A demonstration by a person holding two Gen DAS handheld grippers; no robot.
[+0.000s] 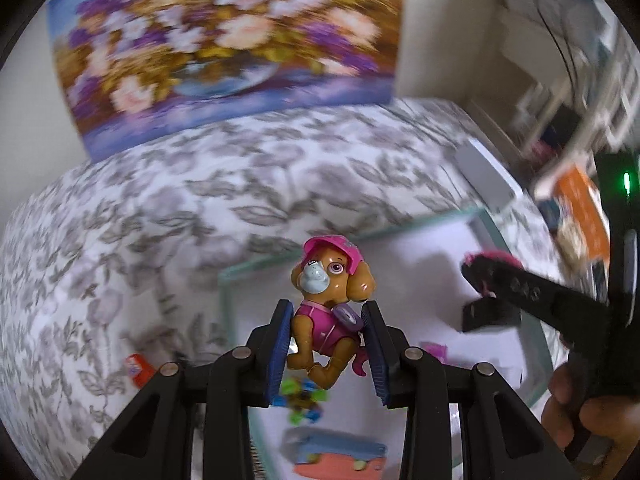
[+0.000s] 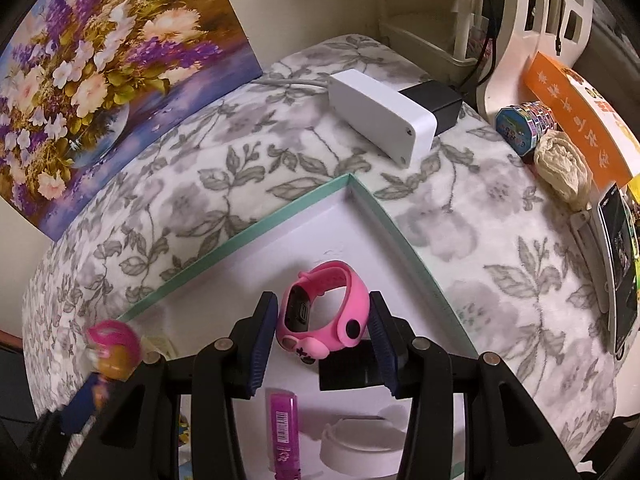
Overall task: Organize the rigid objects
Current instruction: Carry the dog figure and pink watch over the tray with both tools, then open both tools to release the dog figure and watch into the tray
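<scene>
Left tool [image 1: 327, 354] clamped on a toy dog [image 1: 330, 314] with pink cap, held up in the air above the near left part of the tray [image 2: 248, 222]. Tray is a shallow white box with teal rim, sitting on a bed cover [image 2: 500, 248] with grey leaf print. Under the dog, inside the tray: a small green figure [image 1: 302, 396] and a blue-orange toy [image 1: 336, 458], both blurred. Right tool [image 2: 325, 330] closed on a pink watch [image 2: 322, 316], over the tray middle; can't tell if the watch touches the tray floor. Near tray edge in the right wrist view: pink tube [image 2: 283, 432] and white ring [image 2: 360, 442]. Past the tray's far corner, a white box [image 2: 380, 118] lies on the bed cover.
</scene>
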